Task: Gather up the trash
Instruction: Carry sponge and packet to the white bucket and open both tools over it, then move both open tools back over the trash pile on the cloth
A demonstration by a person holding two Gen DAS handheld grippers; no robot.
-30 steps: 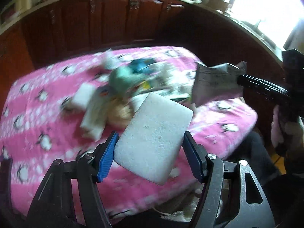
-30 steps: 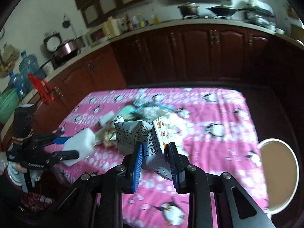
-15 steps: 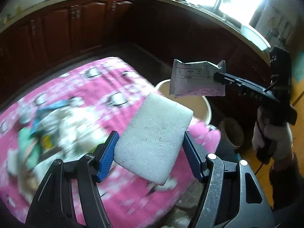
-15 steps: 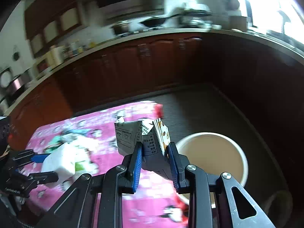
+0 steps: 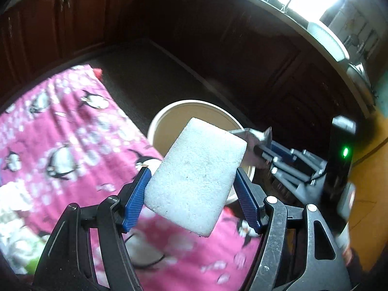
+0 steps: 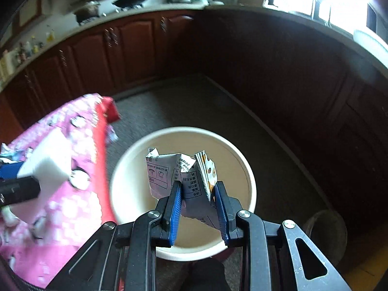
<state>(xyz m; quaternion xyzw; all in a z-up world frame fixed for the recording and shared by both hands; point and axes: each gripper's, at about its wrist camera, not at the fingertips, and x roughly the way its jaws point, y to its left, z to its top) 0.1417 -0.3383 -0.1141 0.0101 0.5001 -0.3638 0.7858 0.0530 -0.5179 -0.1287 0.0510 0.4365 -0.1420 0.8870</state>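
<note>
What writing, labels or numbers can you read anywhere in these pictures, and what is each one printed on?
Nothing can be read with certainty.
Crumpled wrapper held in the right gripper: rows of printed characters, two small pictograms and what may be digits at its top corner, all too small and creased to read.
White foam block in the left gripper: no print.
Pink penguin tablecloth: pictures only, no words.
</note>
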